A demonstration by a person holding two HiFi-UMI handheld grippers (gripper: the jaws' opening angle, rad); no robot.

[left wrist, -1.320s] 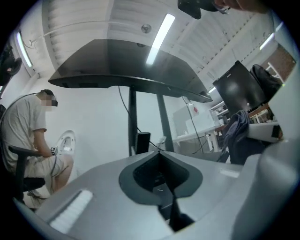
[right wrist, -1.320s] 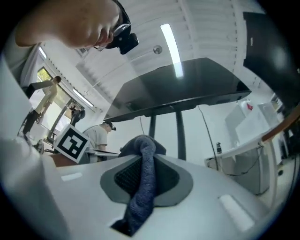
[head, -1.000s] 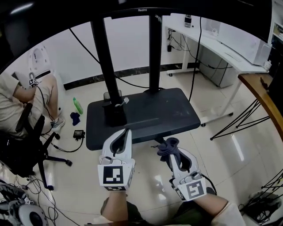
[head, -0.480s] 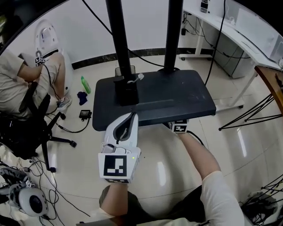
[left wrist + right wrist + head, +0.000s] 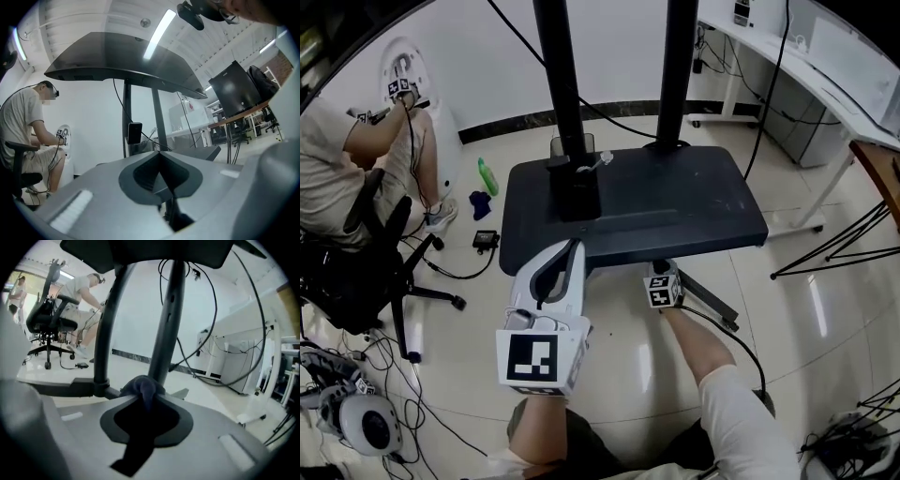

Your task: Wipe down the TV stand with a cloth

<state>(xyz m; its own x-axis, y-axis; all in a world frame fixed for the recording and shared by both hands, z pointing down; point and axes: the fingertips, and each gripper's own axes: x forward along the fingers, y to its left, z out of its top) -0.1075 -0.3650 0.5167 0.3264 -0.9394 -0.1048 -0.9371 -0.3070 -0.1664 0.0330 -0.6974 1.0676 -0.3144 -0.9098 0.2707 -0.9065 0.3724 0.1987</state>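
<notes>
The TV stand's dark shelf [image 5: 694, 211] sits low between two black posts [image 5: 565, 103]. My left gripper [image 5: 573, 247] is shut and empty, its tips at the shelf's front edge; in the left gripper view [image 5: 159, 152] the jaws meet with nothing between them. Of my right gripper only the marker cube [image 5: 661, 289] shows in the head view, as its jaws are hidden under the shelf. In the right gripper view, that gripper [image 5: 143, 397] is shut on a dark blue cloth [image 5: 142, 386], below the shelf's underside [image 5: 140, 251] and in front of the posts [image 5: 169, 319].
A person sits in an office chair [image 5: 352, 272] at the left. A green bottle [image 5: 487, 175], a blue rag [image 5: 480, 203], a small black device [image 5: 485, 240] and cables lie on the floor. The stand's leg [image 5: 710, 303] runs right. A white desk [image 5: 811, 70] stands back right.
My right gripper has carried the cloth from in front of the shelf to beneath its front edge. The left gripper stays at the shelf's front edge.
</notes>
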